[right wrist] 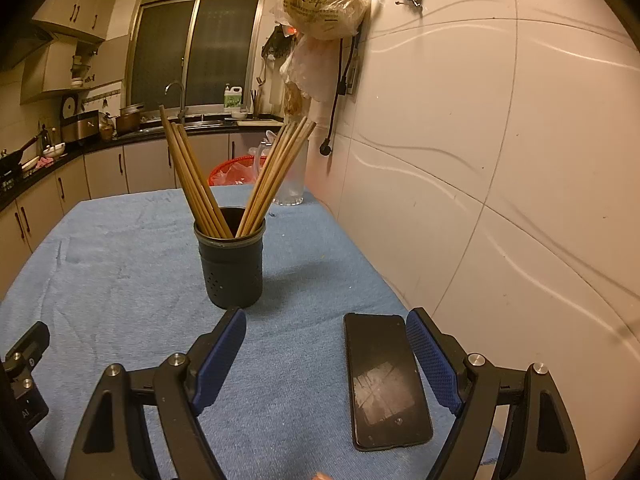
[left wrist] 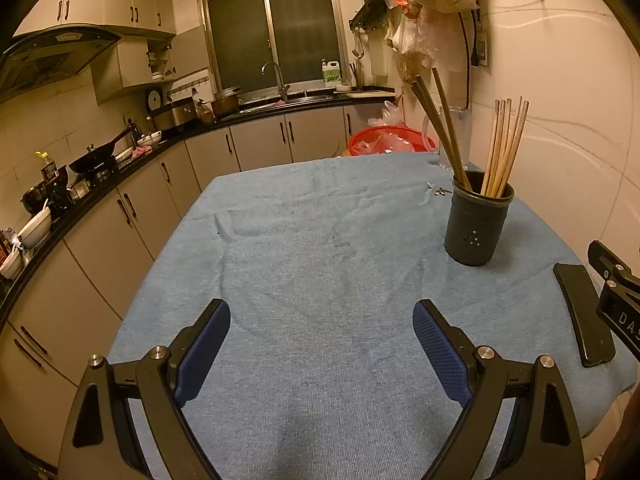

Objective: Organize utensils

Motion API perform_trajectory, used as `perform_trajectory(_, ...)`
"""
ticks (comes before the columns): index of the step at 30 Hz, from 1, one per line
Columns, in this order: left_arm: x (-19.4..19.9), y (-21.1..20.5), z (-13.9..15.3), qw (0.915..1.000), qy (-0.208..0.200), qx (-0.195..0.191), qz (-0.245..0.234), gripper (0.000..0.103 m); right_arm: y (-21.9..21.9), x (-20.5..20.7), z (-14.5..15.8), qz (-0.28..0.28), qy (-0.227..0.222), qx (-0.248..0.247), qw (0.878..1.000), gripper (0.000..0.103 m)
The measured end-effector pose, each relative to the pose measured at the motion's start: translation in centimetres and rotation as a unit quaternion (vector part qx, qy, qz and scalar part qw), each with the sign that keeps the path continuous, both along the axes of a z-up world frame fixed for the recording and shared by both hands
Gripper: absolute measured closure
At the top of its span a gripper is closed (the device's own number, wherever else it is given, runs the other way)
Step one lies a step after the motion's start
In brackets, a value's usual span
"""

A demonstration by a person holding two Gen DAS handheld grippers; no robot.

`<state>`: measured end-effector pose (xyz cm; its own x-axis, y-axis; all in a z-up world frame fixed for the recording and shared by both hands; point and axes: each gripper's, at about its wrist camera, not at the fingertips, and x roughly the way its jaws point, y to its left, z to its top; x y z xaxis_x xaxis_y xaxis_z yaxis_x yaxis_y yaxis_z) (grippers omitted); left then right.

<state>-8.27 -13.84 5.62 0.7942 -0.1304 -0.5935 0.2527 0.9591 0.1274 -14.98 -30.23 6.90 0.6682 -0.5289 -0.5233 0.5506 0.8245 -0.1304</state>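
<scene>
Chopsticks [right wrist: 208, 184] stood upright in two fanned bundles inside the dark holder [right wrist: 233, 266] on the blue-covered table [right wrist: 120, 264]. The right gripper [right wrist: 326, 354], released and empty, hovered just before the holder, nearer than the equally released left gripper [left wrist: 322, 342].

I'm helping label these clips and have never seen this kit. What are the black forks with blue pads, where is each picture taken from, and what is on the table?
Those forks are two hand-held grippers; a person carries one in each hand, and each has a fisheye camera looking along its jaws. One picture looks from the left gripper, the other from the right gripper. Both sets of jaws stand open and hold nothing. On the blue towel-like cloth covering the table stands a dark round utensil cup with small holes holding wooden chopsticks in two leaning bunches. A black smartphone lies flat, screen up, near the right gripper. A clear plastic pitcher stands at the far edge by the wall.
</scene>
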Motion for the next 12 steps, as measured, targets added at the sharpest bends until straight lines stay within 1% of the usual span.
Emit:
perform_trajectory(9,-0.5,0.3,0.2,1.0,-0.004,-0.001,0.003,0.01,0.2,-0.4,0.3,0.002,-0.003,-0.001,1.0,0.019)
perform_trajectory(12,-0.4,1.2,0.4,0.9998,-0.003,-0.013,0.015,0.01,0.3,-0.5,0.3,0.003,-0.004,0.001,1.0,0.019)
